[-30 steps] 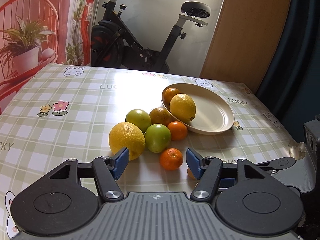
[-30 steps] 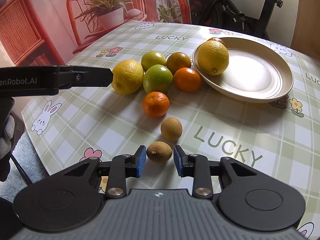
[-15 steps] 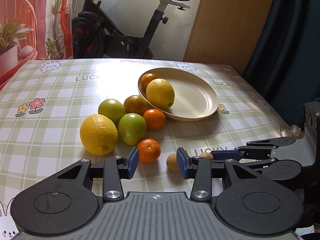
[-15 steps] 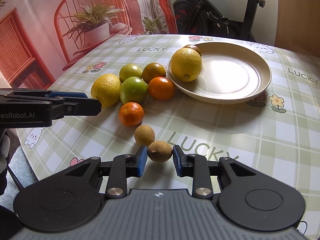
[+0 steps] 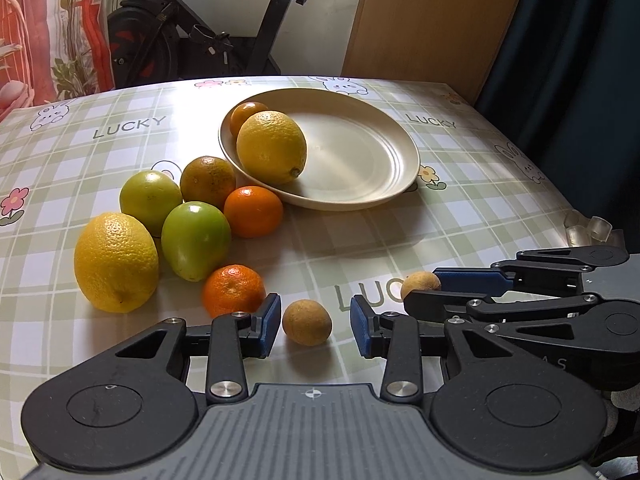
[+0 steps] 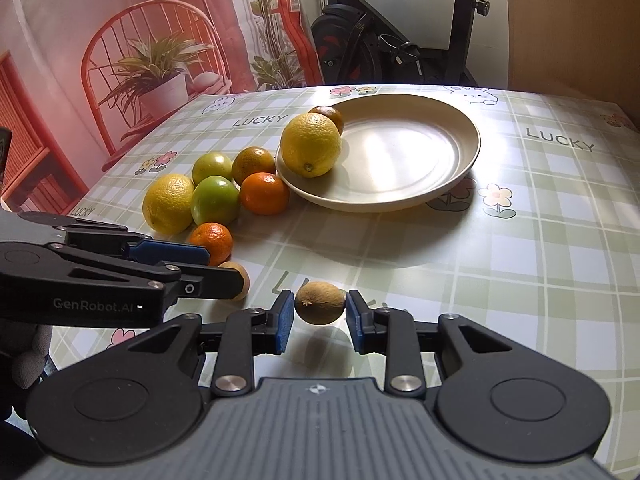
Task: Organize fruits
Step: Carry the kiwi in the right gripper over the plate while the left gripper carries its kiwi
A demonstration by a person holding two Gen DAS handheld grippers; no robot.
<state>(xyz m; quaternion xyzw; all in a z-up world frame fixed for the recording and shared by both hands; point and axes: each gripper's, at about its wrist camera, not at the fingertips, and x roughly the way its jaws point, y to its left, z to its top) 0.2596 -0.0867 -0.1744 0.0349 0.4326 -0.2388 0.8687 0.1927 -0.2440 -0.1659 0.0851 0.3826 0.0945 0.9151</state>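
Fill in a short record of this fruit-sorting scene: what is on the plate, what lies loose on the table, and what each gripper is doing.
plate: holds a plated lemon and a dark orange; the rest is bare
tablecloth: a loose lemon, two green fruits, three oranges
left gripper: open, jaws just been closing, round brown fruit between them, gaps on both sides
right gripper: shut on oval brown fruit
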